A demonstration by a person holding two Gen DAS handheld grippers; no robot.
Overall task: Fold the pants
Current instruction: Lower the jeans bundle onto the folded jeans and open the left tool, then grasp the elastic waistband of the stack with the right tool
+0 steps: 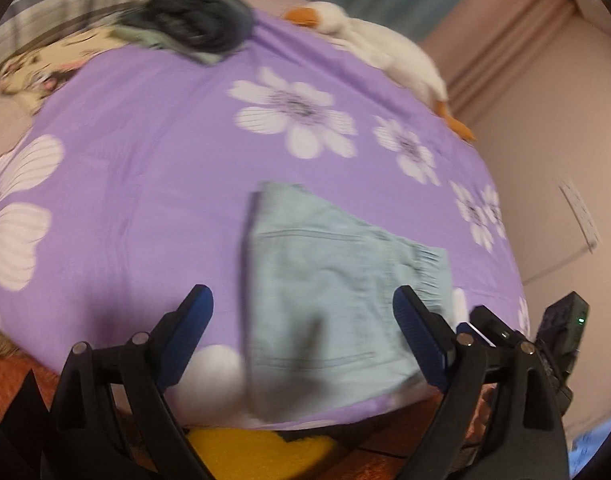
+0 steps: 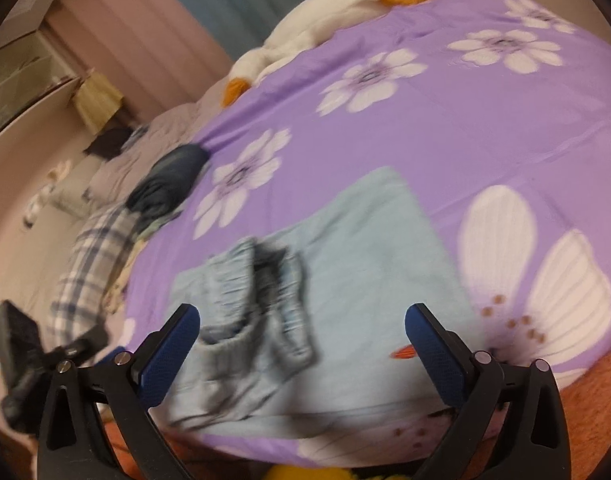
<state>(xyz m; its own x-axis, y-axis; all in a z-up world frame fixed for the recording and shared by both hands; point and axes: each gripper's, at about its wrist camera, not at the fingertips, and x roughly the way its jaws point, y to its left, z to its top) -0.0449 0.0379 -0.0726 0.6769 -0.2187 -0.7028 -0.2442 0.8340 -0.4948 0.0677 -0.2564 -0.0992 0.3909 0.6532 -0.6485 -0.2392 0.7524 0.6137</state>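
Light blue jeans point(image 1: 325, 272) lie folded on the purple flowered bedspread point(image 1: 145, 140) near its front edge. In the left wrist view my left gripper point(image 1: 302, 294) stands open above them, its blue pads wide apart and touching nothing. In the right wrist view the jeans point(image 2: 365, 240) show a bunched elastic waistband point(image 2: 257, 280) on top of the fold. My right gripper point(image 2: 302, 310) is open over that waistband, with the cloth lying below and between the fingers and no pad pressing on it. Both views are blurred.
A white plush goose point(image 1: 385, 44) with orange beak and feet lies along the far edge of the bed. A pile of dark clothes point(image 1: 197, 16) and a plaid cloth point(image 1: 57, 4) sit at the far left corner. An orange rug point(image 1: 9, 380) covers the floor below the bed's front edge.
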